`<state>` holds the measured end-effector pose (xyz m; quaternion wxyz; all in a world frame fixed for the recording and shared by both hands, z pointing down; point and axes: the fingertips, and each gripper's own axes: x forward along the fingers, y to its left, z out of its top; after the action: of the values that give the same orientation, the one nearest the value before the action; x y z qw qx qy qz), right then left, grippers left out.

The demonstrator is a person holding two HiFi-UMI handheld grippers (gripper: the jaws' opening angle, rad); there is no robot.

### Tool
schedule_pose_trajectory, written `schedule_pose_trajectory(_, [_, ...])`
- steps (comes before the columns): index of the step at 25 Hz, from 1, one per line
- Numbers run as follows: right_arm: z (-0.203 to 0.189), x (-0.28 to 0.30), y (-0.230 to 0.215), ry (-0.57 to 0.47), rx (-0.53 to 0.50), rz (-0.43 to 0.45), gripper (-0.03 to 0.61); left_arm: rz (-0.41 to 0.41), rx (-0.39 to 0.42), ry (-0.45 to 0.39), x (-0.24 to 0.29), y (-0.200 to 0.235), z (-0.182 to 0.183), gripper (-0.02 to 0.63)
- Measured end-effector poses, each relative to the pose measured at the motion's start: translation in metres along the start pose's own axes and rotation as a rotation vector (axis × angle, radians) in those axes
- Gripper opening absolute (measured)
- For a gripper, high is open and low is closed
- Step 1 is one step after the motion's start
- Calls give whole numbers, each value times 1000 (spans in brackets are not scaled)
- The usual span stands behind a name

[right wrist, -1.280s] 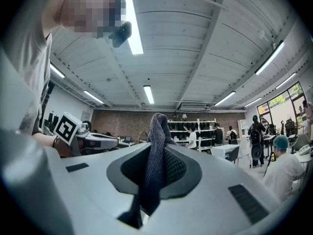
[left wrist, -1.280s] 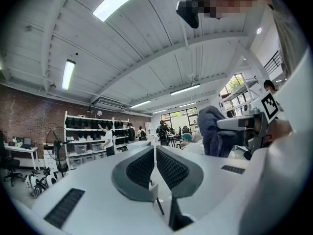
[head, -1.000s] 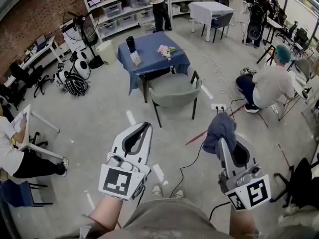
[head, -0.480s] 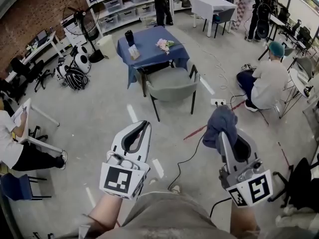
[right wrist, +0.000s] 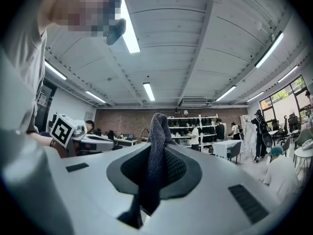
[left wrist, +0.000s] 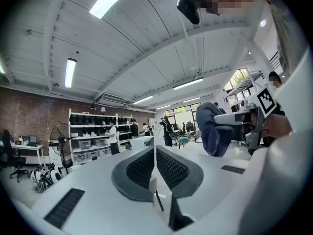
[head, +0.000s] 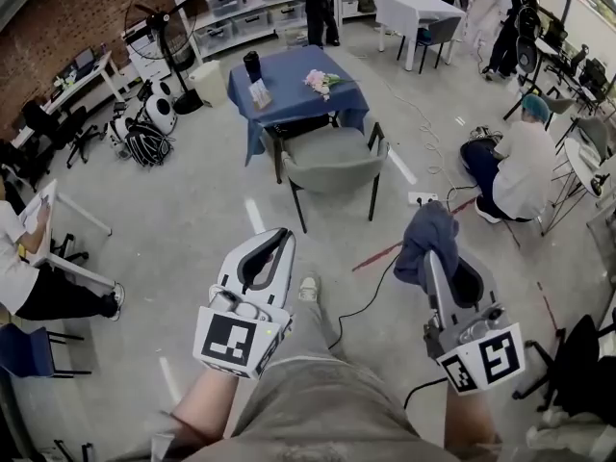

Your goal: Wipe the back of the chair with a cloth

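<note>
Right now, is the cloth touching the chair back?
Apart. The head view shows the cloth clamped in the right gripper, with bare floor between it and the chair.

Bright even light from ceiling strip lamps (right wrist: 128, 31) (fisheye bending, dark corners), soft shadows.

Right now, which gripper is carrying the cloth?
The right gripper: its jaws are clamped on the dark blue cloth, which bunches above them. The left gripper has its jaws shut with nothing between them.
</note>
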<state>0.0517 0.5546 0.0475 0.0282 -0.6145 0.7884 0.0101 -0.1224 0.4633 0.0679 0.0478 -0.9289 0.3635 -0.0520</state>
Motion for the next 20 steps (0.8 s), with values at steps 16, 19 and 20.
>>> schedule_pose_trajectory(16, [-46, 130, -59, 68, 18, -22, 60, 83, -108, 56, 100, 107, -50, 31])
schedule_pose_trajectory(19, [-58, 172, -73, 94, 27, -21, 60, 69, -120, 114, 132, 132, -67, 31])
schedule_pose_trajectory(20, [-63, 188, -78, 105, 31, -19, 60, 64, -127, 132, 143, 141, -73, 31])
